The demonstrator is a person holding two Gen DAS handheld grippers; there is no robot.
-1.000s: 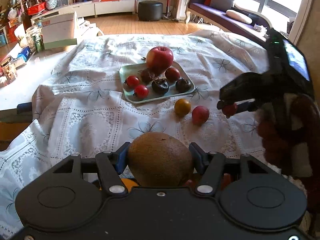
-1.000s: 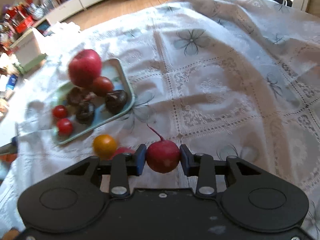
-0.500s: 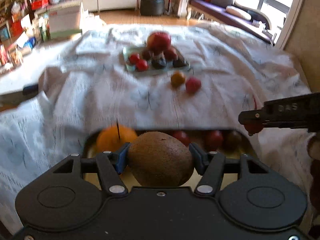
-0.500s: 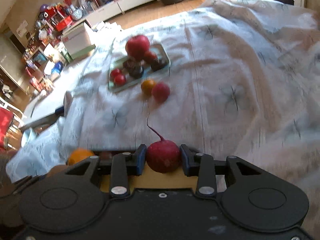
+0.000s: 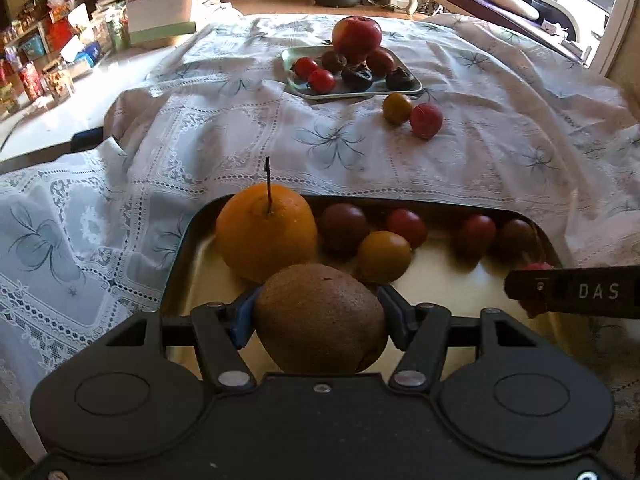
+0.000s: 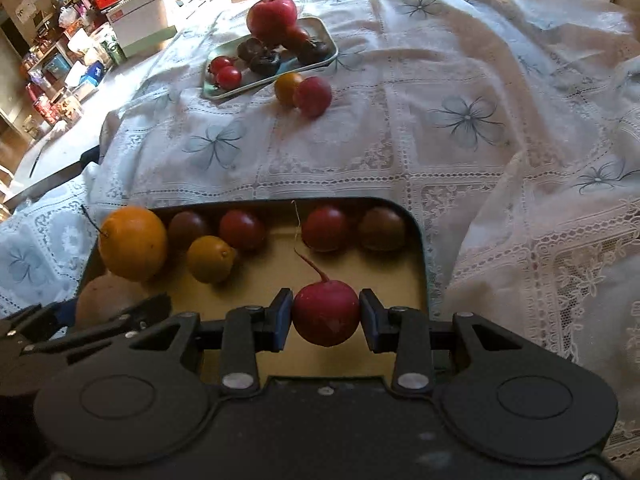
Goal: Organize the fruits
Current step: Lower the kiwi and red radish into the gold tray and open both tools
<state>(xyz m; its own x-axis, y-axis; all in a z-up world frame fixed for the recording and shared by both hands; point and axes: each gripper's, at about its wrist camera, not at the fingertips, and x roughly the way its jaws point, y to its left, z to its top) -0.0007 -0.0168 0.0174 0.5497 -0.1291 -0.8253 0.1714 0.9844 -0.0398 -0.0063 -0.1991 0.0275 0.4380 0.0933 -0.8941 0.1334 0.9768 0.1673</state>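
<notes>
Already the dark tray at the bottom of both views holds an orange, a small yellow fruit and four small red and dark fruits along its far wall. The left tool is clamped on a brown kiwi above the tray's near left part. The right tool grips a red radish over the tray's middle. Both, I judge, only need releasing. Left to gather: a yellow fruit and a red fruit on the cloth-covered worktop, plus the apple and small fruits on the pale tray in the upper centre.
</notes>
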